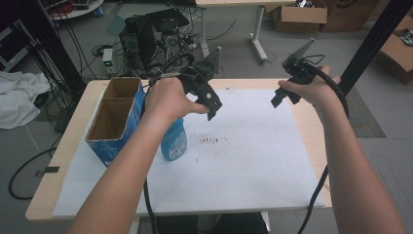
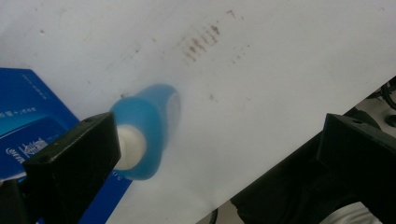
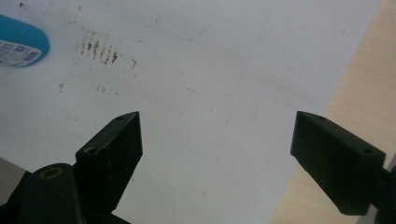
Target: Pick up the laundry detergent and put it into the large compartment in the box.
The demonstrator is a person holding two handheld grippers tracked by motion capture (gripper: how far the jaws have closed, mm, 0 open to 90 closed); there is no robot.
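A blue spray-type bottle (image 1: 174, 141) with a white top stands on the white paper (image 1: 253, 156), right beside a blue cardboard box (image 1: 114, 117). My left gripper (image 1: 208, 100) is held open in the air above and just right of the bottle. In the left gripper view the bottle (image 2: 152, 123) is seen from above, partly behind the left jaw, with the gripper (image 2: 224, 140) spread wide and holding nothing. My right gripper (image 1: 284, 97) hovers open over the paper's far right part. Its own view shows the gripper (image 3: 219, 135) above bare paper, with the bottle (image 3: 18, 42) at the top left.
The box (image 2: 28, 121) is open at the top, with two brown compartments. Brown stains (image 1: 209, 141) mark the paper near the bottle. The wooden table edge (image 3: 364, 93) runs along the paper's right side. Cables, computer gear and cartons lie on the floor beyond the table.
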